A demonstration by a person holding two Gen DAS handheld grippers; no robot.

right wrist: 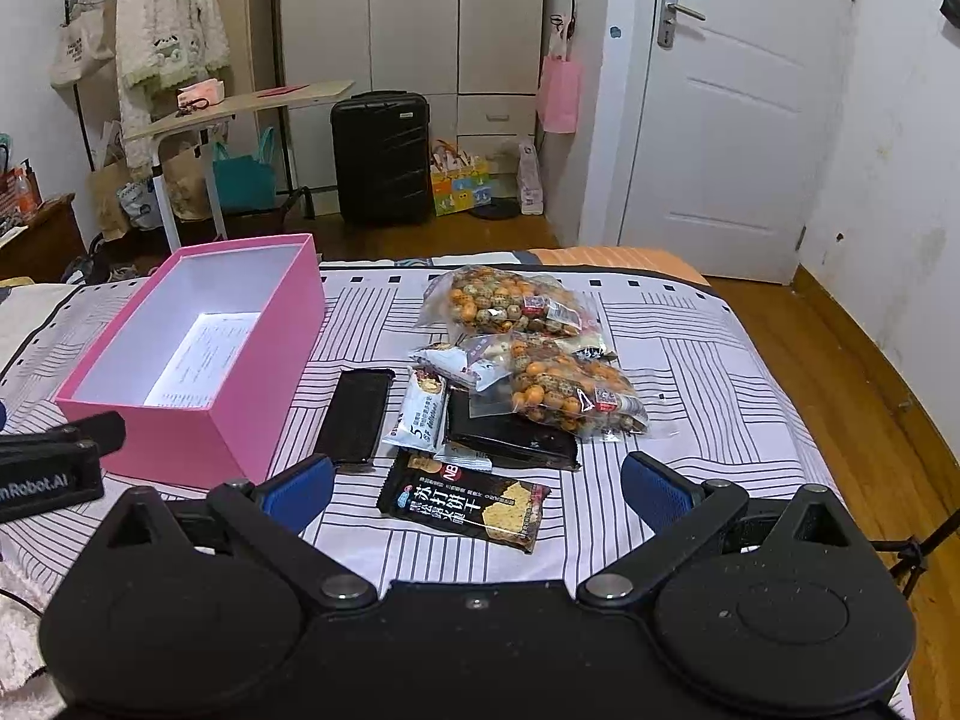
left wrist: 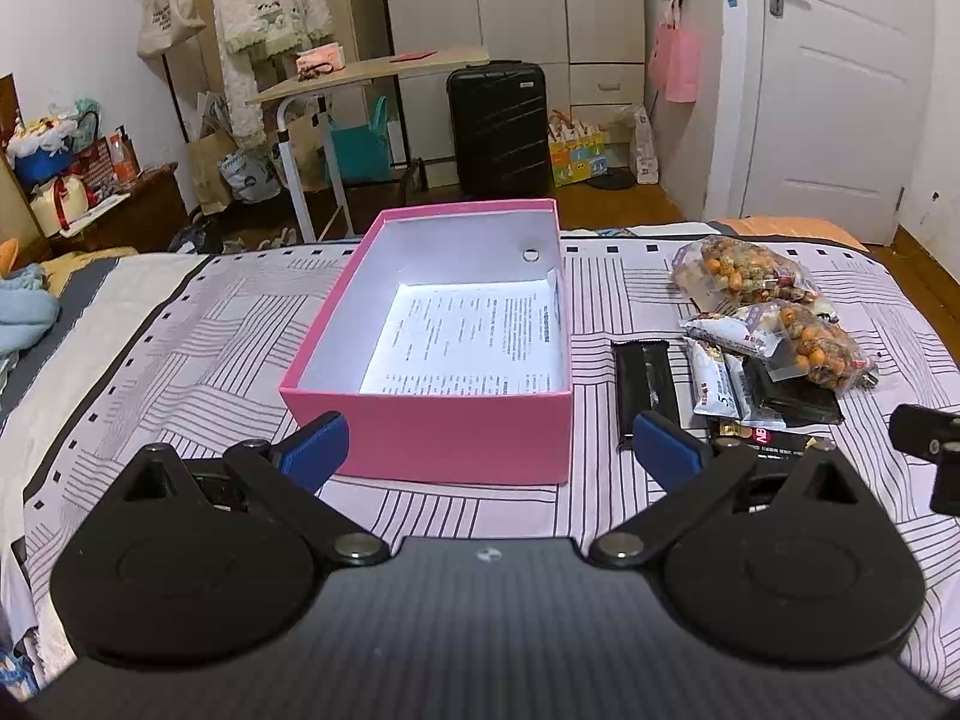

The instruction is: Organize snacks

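Note:
A pink box (left wrist: 432,438) (right wrist: 180,438) with a white inside sits open on the bed, holding only a printed sheet (left wrist: 474,342). Right of it lie the snacks: two clear bags of orange coated nuts (right wrist: 504,300) (right wrist: 570,390) (left wrist: 738,270), a black bar (right wrist: 357,414) (left wrist: 645,384), white packets (right wrist: 423,408) (left wrist: 714,387), a dark pouch (right wrist: 510,438) and a black cracker packet (right wrist: 465,501). My left gripper (left wrist: 492,450) hangs open just before the box's near wall. My right gripper (right wrist: 477,492) is open above the cracker packet, holding nothing.
The bed has a striped purple-white cover (right wrist: 690,372) whose right edge drops to wooden floor (right wrist: 840,360). Behind it stand a black suitcase (left wrist: 498,126), a small desk (left wrist: 372,72), a clothes rack, wardrobes and a white door (right wrist: 738,120). Blue cloth (left wrist: 24,306) lies at the left.

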